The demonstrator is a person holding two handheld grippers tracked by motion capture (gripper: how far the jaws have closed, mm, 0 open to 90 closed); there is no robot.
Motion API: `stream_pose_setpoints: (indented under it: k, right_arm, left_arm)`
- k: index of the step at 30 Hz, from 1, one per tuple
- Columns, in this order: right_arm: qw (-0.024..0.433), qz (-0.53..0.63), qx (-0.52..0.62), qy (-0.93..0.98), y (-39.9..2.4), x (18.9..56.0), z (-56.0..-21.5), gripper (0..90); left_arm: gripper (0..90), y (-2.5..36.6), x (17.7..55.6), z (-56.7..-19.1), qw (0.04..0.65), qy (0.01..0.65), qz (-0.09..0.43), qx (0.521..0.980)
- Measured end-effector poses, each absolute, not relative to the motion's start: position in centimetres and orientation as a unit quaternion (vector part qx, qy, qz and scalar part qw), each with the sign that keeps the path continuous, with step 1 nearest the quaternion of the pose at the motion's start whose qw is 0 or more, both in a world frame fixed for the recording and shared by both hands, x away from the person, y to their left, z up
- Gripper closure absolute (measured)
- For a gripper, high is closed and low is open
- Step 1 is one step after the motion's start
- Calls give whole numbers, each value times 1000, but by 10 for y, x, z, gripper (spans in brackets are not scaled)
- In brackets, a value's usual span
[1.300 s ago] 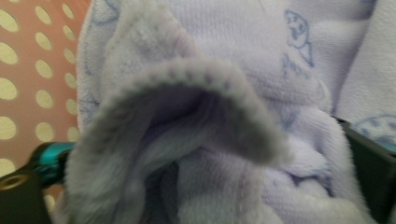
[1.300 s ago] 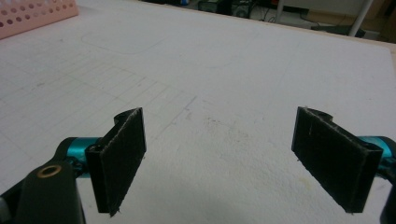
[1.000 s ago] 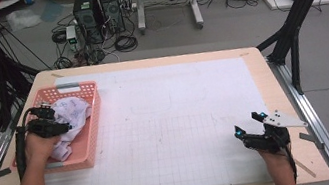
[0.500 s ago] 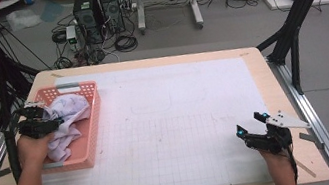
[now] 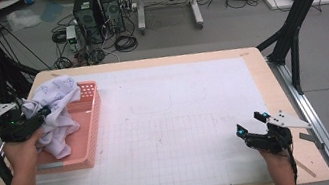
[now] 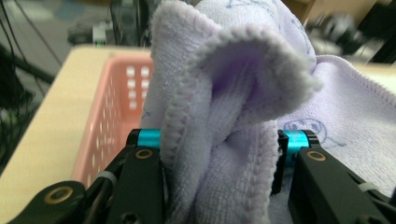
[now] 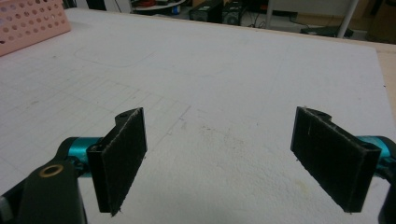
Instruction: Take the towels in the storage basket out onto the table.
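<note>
While the left gripper (image 5: 42,115) clamps a thick fold of the lavender towel (image 5: 57,115), its jaws have just been closing, and the left gripper view shows the cloth (image 6: 233,140) bunched tightly between the two black jaws. Most of the towel hangs over the near-left part of the pink basket (image 5: 91,135), with its lower end drooping down into it, so the lift out of the basket looks begun but not finished. That basket sits at the left edge of the white gridded mat (image 5: 177,120) that covers the wooden table (image 5: 271,74). Further right, the mat is bare where the towel could be laid. At the right, the right gripper (image 5: 252,128) rests low near the front edge, jaws spread wide with nothing between them (image 7: 219,154). Carrying the towel clear of the basket and setting it down appear to be what is left.
</note>
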State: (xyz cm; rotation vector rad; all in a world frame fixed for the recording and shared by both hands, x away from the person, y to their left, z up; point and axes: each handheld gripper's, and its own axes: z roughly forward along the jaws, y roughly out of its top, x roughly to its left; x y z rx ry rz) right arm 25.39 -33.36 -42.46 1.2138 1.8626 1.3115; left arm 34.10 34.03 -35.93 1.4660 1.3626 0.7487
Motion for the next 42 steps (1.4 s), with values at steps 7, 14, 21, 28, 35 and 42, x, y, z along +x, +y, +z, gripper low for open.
stream_pose_setpoints:
  k: [7,14,21,28,35,42]
  right_arm:
    - [274,488,454,693,-333,253,-424,173]
    - [273,492,447,695,-332,253,-424,172]
    - [271,491,440,702,-330,255,-425,172]
    - [270,489,434,707,-328,257,-426,172]
    - [269,488,432,708,-328,256,-426,172]
    - [268,487,433,710,-328,258,-426,172]
  left_arm:
    - [624,336,330,-343,530,521,332,581]
    - [624,335,324,-332,552,485,356,577]
    - [624,336,318,-324,594,450,360,562]
    - [624,328,313,-309,635,400,356,557]
    - [624,319,313,-301,654,370,341,565]
    - [624,308,313,-284,673,323,331,578]
